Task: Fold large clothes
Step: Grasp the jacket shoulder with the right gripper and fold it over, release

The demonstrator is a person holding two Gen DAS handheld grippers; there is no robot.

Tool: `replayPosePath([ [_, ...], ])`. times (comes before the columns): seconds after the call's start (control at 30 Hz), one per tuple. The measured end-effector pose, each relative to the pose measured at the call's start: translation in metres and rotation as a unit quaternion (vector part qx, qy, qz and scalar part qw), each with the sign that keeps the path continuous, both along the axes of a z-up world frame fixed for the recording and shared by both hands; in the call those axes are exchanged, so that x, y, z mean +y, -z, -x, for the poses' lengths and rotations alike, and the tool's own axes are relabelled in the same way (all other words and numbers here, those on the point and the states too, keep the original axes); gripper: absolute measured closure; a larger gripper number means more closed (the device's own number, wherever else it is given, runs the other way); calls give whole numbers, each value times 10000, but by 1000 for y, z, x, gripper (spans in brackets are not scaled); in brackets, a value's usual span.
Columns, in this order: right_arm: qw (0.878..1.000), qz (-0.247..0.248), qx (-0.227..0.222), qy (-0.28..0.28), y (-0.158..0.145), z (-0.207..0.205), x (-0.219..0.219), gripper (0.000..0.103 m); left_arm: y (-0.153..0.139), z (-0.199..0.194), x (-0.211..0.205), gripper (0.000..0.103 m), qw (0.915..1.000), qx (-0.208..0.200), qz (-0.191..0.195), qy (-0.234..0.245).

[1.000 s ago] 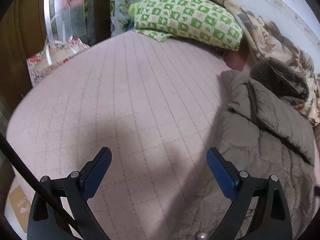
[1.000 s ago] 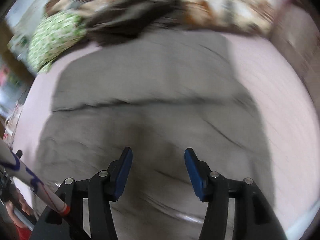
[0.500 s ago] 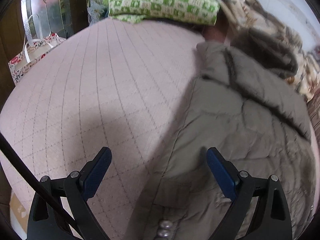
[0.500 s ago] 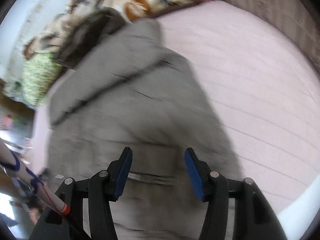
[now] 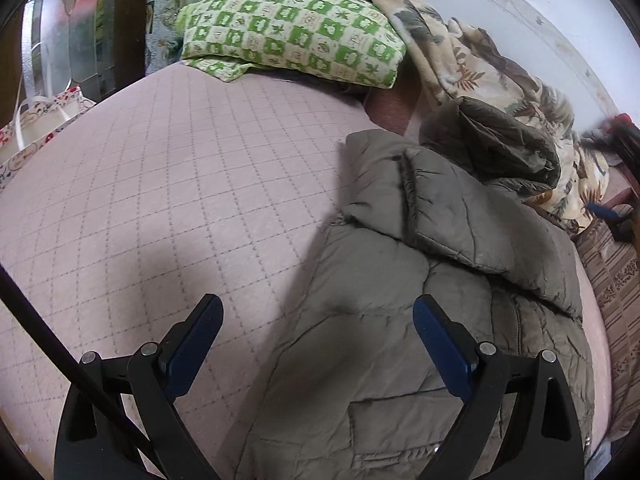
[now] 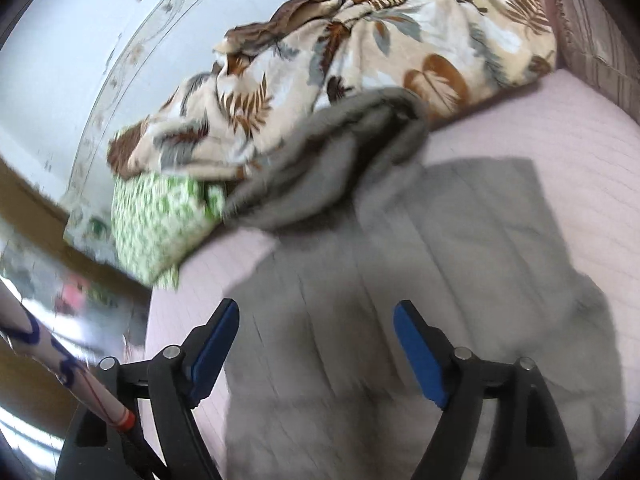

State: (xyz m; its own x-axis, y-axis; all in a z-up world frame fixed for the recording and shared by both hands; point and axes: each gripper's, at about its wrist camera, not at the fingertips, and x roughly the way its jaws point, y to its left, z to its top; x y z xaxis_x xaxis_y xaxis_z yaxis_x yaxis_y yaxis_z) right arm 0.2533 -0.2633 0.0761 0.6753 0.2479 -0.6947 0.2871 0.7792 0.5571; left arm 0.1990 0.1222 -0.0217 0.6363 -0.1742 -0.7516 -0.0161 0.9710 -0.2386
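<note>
Mid-fold on olive quilted padded jacket (image 5: 440,280) under released jaws of left gripper (image 5: 316,344) and right gripper (image 6: 316,344); hem grasp judged next.

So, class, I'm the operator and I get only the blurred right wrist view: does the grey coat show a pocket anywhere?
Observer: Yes. The left wrist view shows a pocket flap on the coat, towards its near end.
Operator: Where are the left tongs?
Observer: The left tongs are open over the coat's edge, with one finger over the pink bedspread and the other over the coat.
Operator: Anything beside the bed?
Observer: A floral bag with white handles stands off the bed's left side.
</note>
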Motion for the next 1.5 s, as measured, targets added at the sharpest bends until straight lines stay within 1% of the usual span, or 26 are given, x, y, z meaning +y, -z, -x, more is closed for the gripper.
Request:
replayPosePath([
  [0.17,9987,-171,45,483,3,-75,3,13,3,-5,2,8,10000,21,-8,-48],
  [0.27,9967,-205,125,775,9,-101,-1,12,9,-10,3,8,9999,106,47,-65],
  [0.4,9920,-413,247,1167,26,-128,-9,12,18,-17,6,8,9996,258,66,-85],
  [0.53,9899,-482,256,1306,37,-153,-13,12,23,-20,5,8,9994,316,57,-87],
  [0.6,9897,-540,348,1283,44,-161,-14,14,26,-21,4,8,9994,340,41,-65],
  [0.63,9898,-587,407,1230,48,-164,-14,23,26,-21,2,8,9994,348,15,-50],
  [0.67,9902,-666,454,1144,52,-165,-13,45,26,-20,2,8,9994,336,-2,-41],
  [0.7,9904,-727,506,1057,56,-165,-12,59,25,-20,0,8,9995,315,-33,-41],
  [0.73,9910,-740,561,959,59,-164,-10,82,24,-19,0,8,9996,285,-63,-39],
  [0.77,9923,-669,606,846,58,-161,-7,88,23,-17,0,8,9996,252,-83,-39],
  [0.83,9949,-409,509,774,49,-149,-2,92,18,-14,0,8,9998,168,-97,-47],
  [0.97,9990,-15,309,337,19,-106,14,94,7,-6,5,8,10000,-13,-44,-85],
  [1.1,10000,-69,71,13,-6,-40,22,94,-5,5,14,8,9997,-172,57,-142],
  [1.17,9998,-133,76,-95,-8,1,24,95,-10,10,19,8,9995,-231,93,-170],
  [1.23,9995,-215,162,-150,0,32,26,95,-13,15,25,8,9993,-272,150,-216],
  [1.27,9991,-296,245,-187,10,54,28,94,-14,16,28,8,9991,-289,190,-246],
  [1.3,9987,-351,301,-208,17,66,30,94,-15,17,29,8,9989,-299,227,-273],
  [1.37,9974,-465,505,-217,44,91,34,95,-16,18,32,8,9987,-304,266,-312],
  [1.43,9956,-418,829,-130,78,97,34,95,-14,19,33,8,9987,-290,245,-336],
  [1.5,9935,-342,1080,92,108,92,29,95,-12,20,34,8,9988,-260,213,-352],
])
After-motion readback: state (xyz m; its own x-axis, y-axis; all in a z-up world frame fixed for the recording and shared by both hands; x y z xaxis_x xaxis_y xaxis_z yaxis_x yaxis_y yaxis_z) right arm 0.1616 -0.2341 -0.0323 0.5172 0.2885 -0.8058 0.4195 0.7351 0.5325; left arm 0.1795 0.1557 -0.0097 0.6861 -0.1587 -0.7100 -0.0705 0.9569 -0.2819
